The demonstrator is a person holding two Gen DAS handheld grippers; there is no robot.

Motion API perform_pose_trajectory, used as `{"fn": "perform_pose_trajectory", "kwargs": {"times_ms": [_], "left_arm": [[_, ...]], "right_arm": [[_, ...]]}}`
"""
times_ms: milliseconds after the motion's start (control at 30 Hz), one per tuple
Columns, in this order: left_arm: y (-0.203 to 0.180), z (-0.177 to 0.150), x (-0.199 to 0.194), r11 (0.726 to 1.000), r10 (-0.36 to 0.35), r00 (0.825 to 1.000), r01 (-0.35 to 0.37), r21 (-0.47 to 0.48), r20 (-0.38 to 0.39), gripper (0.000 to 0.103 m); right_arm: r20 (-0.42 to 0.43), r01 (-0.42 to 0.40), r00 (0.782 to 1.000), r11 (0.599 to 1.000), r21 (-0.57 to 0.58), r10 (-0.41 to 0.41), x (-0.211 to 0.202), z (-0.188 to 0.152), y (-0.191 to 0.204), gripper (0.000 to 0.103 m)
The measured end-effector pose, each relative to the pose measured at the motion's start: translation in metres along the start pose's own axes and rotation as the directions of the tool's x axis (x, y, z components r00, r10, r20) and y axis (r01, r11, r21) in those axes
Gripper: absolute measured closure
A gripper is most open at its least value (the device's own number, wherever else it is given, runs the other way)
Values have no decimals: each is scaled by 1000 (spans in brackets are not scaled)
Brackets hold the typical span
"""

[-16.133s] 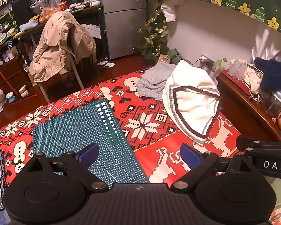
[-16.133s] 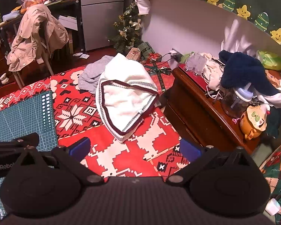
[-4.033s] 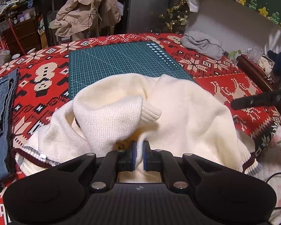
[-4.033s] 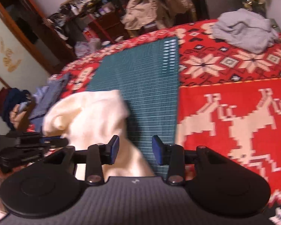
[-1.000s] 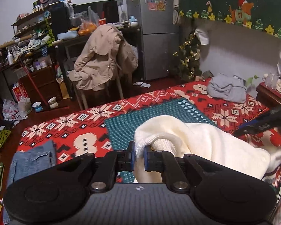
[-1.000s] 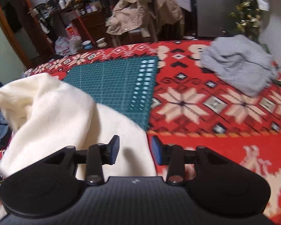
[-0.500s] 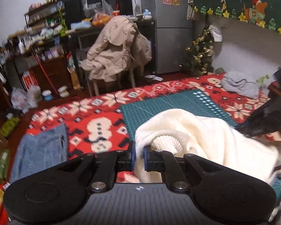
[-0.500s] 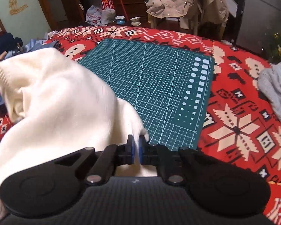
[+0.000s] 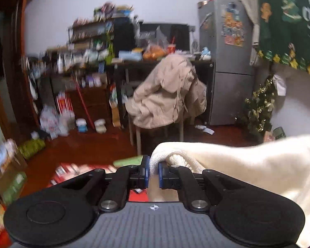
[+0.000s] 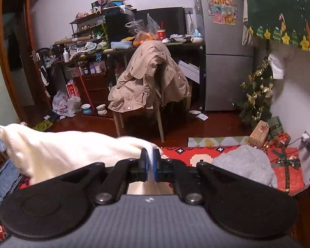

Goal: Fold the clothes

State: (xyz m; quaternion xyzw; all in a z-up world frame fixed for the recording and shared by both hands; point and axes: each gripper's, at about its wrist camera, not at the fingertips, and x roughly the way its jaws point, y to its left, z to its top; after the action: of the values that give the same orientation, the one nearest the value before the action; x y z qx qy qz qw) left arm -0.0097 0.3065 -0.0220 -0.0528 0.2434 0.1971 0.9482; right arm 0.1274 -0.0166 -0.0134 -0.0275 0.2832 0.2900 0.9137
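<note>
Left gripper (image 9: 153, 172) is clamping a ribbed edge of the cream sweater (image 9: 248, 161), and the right gripper (image 10: 150, 168) is pinching another edge of it. The sweater is hanging stretched between the two, above the red patterned cover (image 10: 196, 155). Left view is blurring, so which edge is probably a cuff.

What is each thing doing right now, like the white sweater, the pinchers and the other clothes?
White sweater: lifted, stretched between both grippers.
Left gripper: shut on white sweater.
Right gripper: shut on white sweater.
Grey top: crumpled on red blanket.
Jeans: lying flat.
Beige coat: draped over chair.
</note>
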Motion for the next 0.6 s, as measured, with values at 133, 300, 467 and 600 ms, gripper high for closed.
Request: {"fn": "perform_pose_trajectory", "kwargs": {"times_ms": [133,300,467,600], "left_arm": [[-4,-28,27,999,-25,995,22,-35,-96,94],[-14,-66,26,998,-50,985,55,28,-163,83],[-11,-89,13,994,-85,976,99,56,-203,59],[-6,-98,1,992,-103,972,116,51,-214,53]], "right_arm": [[-95,11,995,1000,-6,-12,23,-29,1,98],[-227,0,974,1000,14,3,65,-85,8,97],[-240,7,971,1000,12,-4,70,-114,3,88],[-211,-8,977,1000,-2,7,64,-106,5,71]]}}
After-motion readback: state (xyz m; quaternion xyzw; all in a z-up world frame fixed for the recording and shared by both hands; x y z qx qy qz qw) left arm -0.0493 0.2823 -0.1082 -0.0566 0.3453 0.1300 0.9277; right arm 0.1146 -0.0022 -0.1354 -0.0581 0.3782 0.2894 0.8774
